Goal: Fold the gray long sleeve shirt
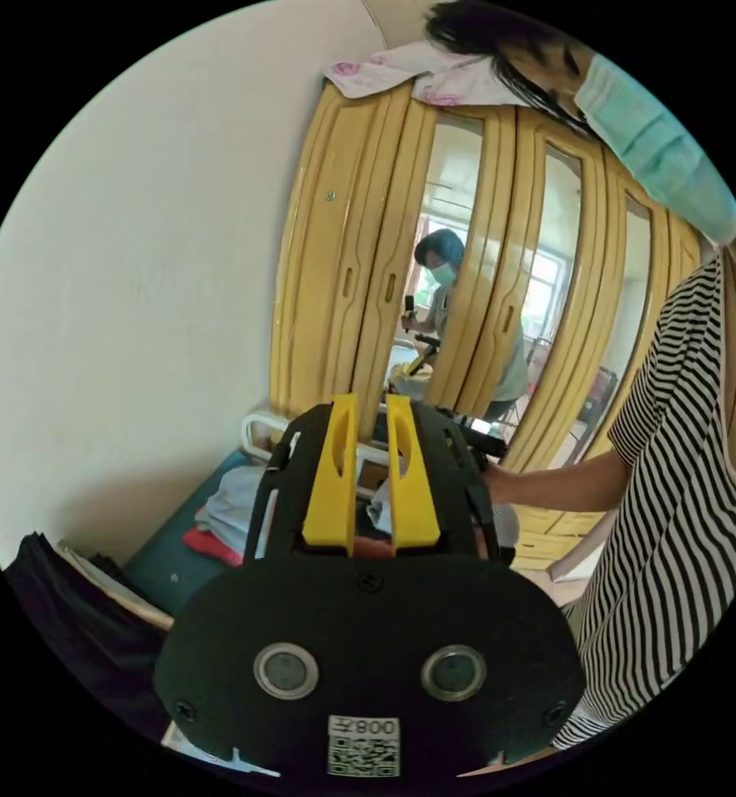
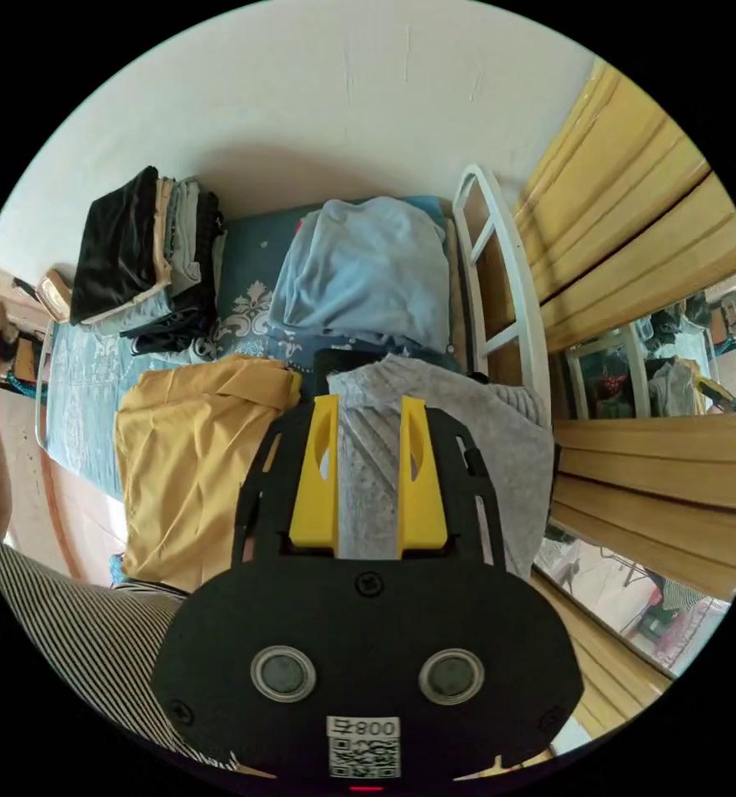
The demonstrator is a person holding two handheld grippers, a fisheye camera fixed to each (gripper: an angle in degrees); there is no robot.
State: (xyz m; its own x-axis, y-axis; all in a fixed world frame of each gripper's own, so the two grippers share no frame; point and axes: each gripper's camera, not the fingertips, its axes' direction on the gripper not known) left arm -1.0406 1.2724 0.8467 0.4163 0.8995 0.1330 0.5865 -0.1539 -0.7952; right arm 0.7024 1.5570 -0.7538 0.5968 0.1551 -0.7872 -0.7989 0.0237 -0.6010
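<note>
Beside a bed (image 2: 243, 249) with a patterned blue cover, a person in a striped top (image 1: 683, 498) is holding a two-jaw claw in each hand. In the right gripper view, a white wall is running behind the bed and a white metal bed frame (image 2: 500, 274) is standing at its end, next to a yellow wooden wardrobe (image 2: 633, 249) with mirrored doors. A stack of folded clothes (image 2: 148, 249) is sitting against the wall at the far edge of the bed, a light blue garment (image 2: 368, 266) is lying heaped near the bed frame, and a mustard yellow garment (image 2: 185, 465) is spreading over the near edge. The gray long sleeve shirt (image 2: 500, 448) is lying bunched at the near edge beside the bed frame, just next to the yellow garment, and is running up between the jaws of the right gripper (image 2: 369, 481). These are standing moderately apart with gray cloth in the gap; whether they are pressing on it cannot be told.

In the left gripper view, the left gripper (image 1: 372, 477) is pointing toward the wardrobe (image 1: 368, 249), its yellow jaws standing a narrow gap apart with nothing between them. A floral cloth (image 1: 417, 75) is draping over the wardrobe top, and the person's forearm (image 1: 550, 481) is reaching across behind the claw, partly blocking the bed beyond.
</note>
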